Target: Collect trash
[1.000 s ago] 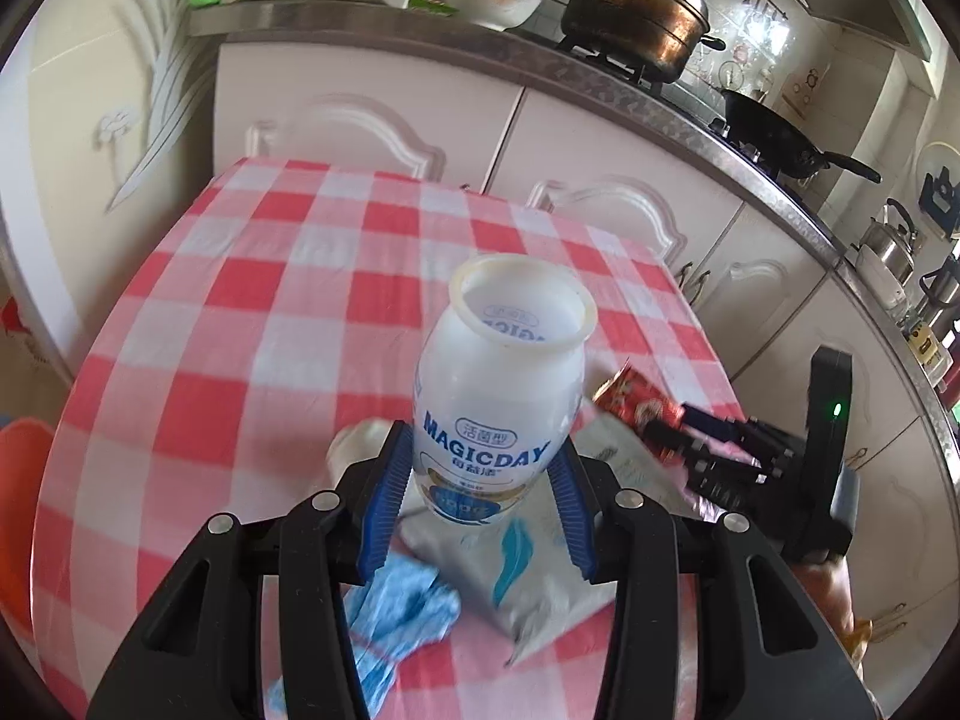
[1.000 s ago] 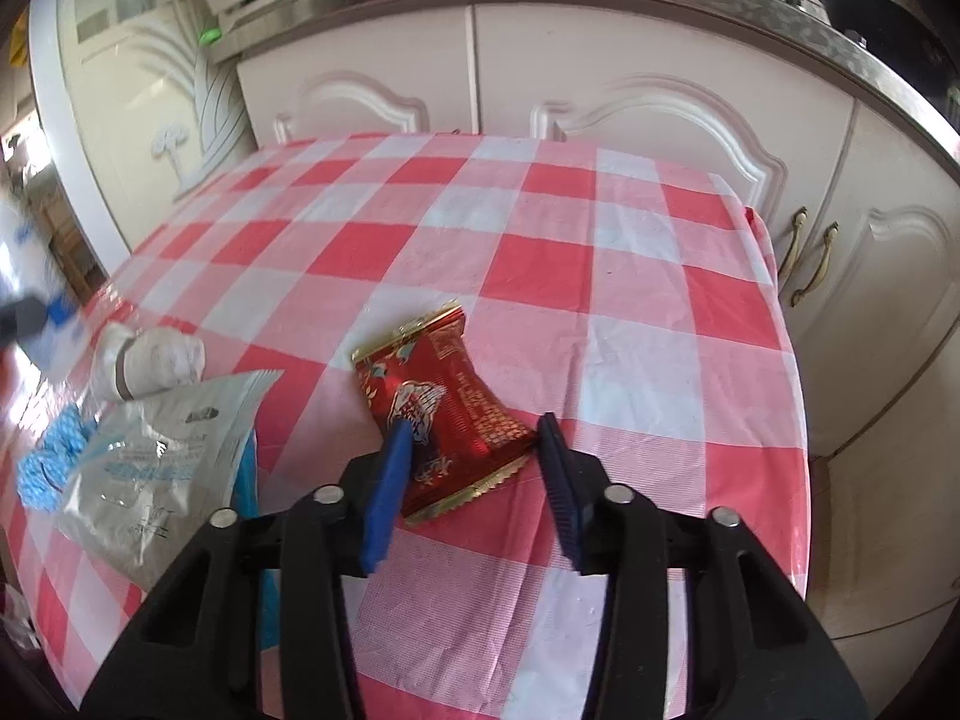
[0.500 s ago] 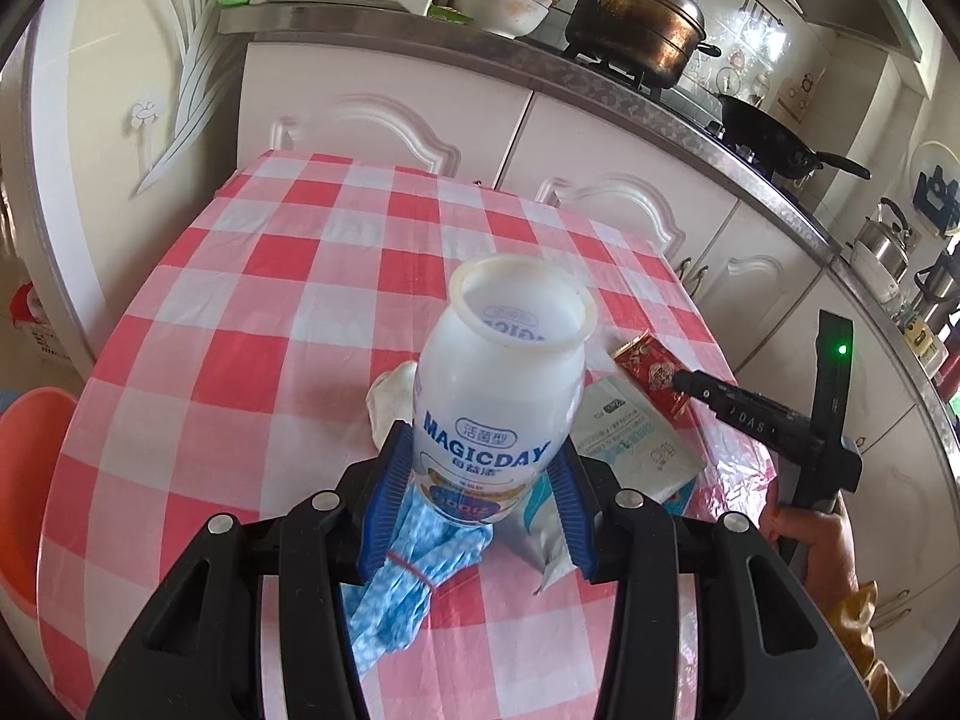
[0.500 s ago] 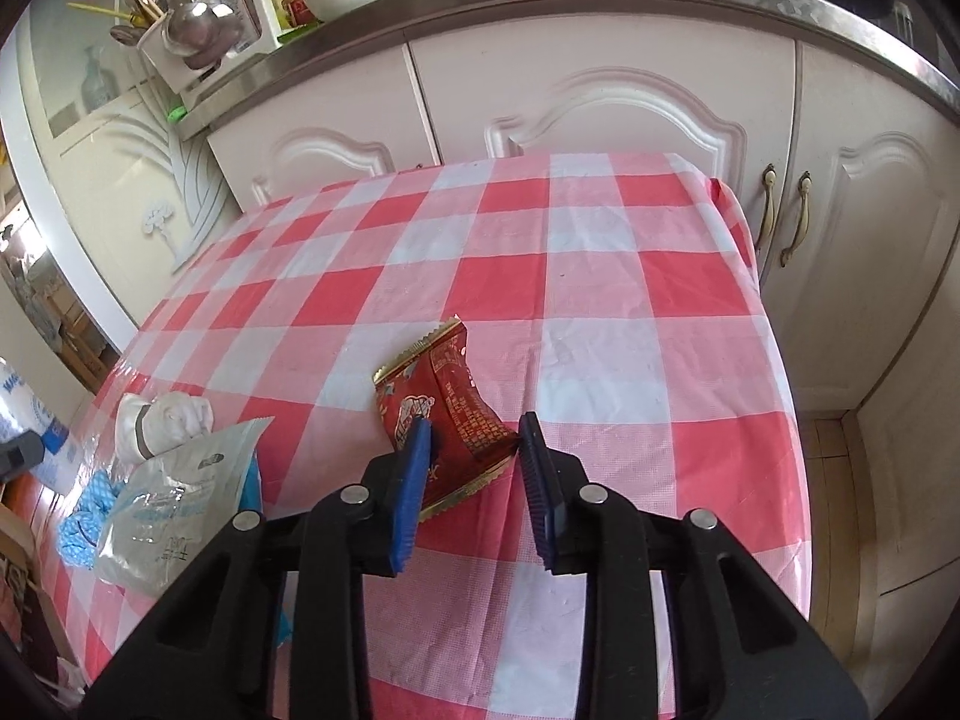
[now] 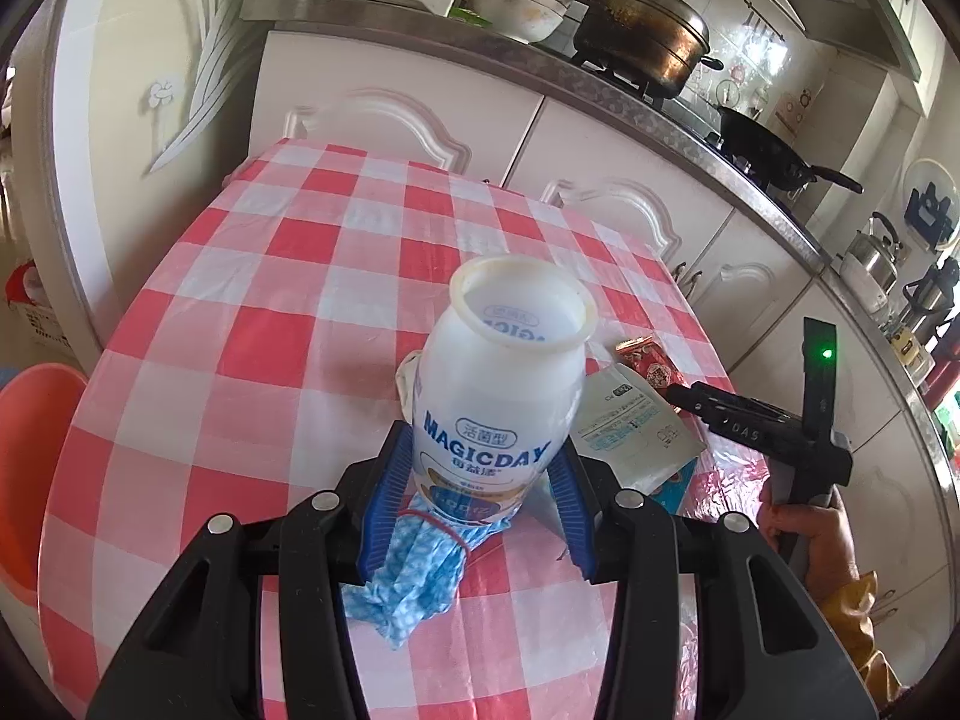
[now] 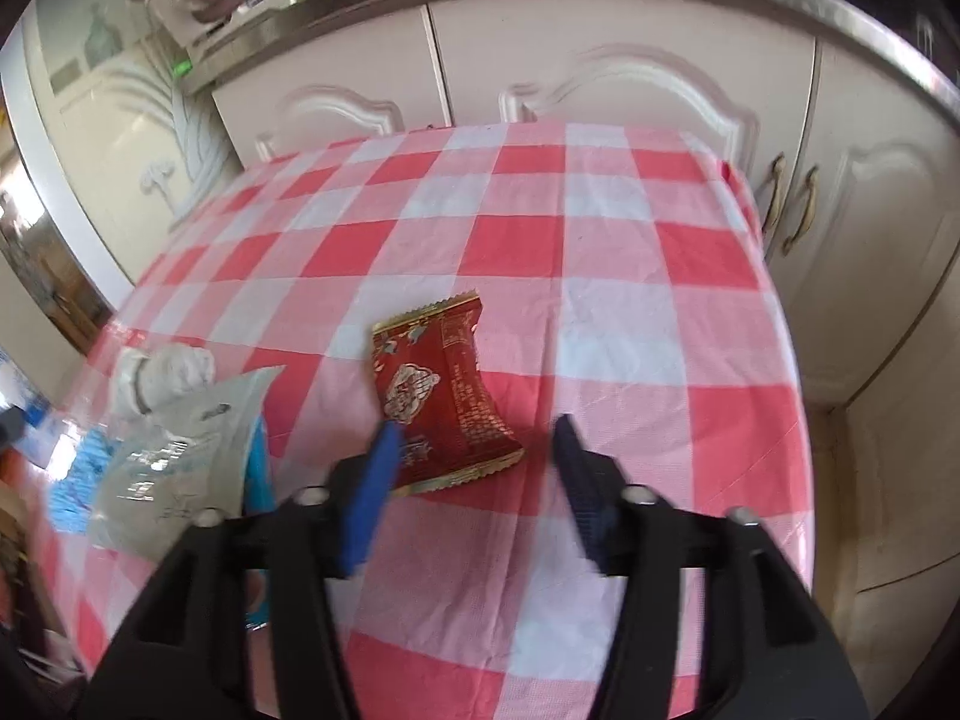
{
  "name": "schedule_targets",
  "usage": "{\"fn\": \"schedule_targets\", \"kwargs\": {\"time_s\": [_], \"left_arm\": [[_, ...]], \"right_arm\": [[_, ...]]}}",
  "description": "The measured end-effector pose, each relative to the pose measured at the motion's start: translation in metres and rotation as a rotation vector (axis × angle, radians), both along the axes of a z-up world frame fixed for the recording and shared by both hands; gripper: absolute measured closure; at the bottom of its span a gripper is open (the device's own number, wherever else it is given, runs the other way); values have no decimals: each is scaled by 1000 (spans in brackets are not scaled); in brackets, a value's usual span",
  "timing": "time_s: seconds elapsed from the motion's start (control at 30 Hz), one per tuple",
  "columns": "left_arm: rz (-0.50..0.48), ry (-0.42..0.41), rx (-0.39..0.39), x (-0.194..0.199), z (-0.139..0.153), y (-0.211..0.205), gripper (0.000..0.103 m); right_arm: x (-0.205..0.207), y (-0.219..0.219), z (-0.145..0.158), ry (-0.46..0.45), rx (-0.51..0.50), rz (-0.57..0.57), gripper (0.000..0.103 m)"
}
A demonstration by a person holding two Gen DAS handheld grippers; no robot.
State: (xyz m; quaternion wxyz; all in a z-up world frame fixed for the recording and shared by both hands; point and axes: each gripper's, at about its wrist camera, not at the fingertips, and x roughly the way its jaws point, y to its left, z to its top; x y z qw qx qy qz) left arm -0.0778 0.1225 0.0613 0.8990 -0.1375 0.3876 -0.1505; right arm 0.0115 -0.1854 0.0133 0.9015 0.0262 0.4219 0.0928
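Observation:
A white MAGICDAY bottle (image 5: 498,372) with an open mouth stands upright between blue pads, and my left gripper (image 5: 480,462) is shut on its lower body, above the checked table (image 5: 270,300). A red snack wrapper (image 6: 438,384) lies flat on the cloth. My right gripper (image 6: 477,429) hovers over its near end with the jaws opening; the left fingertip overlaps the wrapper's corner and the pads do not press it. In the left wrist view, the wrapper (image 5: 651,363) lies just beyond the right gripper (image 5: 678,393), which a hand holds.
A silver pouch (image 5: 630,426), a crumpled blue-and-white cloth (image 5: 414,570) and a white wad (image 6: 162,372) lie near the table's front. An orange tub (image 5: 30,468) stands on the floor at the left. White cabinets (image 6: 600,78) and a counter with pots run behind.
The left gripper has drawn back from the table with the bottle, so more cloth shows. The right gripper's jaws narrowed around the red wrapper, then spread wide; the wrapper stays on the table.

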Motion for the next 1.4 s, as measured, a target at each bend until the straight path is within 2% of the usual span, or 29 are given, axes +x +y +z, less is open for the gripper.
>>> {"fn": "schedule_targets", "kwargs": {"time_s": [0.17, 0.23, 0.33, 0.67, 0.93, 1.4], "left_arm": [[-7, -3, -17, -1, -3, 9, 56], [-12, -4, -24, -1, -4, 12, 56], [-18, -2, -34, -1, -6, 16, 56], [-29, 6, -73, -3, -16, 32, 56], [-42, -5, -97, -6, -20, 41, 56], [-37, -4, -132, -16, -28, 58, 56]], "right_arm": [[5, 19, -5, -4, -94, 22, 34], [7, 23, -6, -6, -129, 21, 34], [8, 24, -5, -10, -130, 19, 49], [1, 24, -5, -12, -120, -8, 51], [-13, 5, 10, -41, -24, -79, 74], [-39, 4, 26, -98, -48, -142, 77]]}}
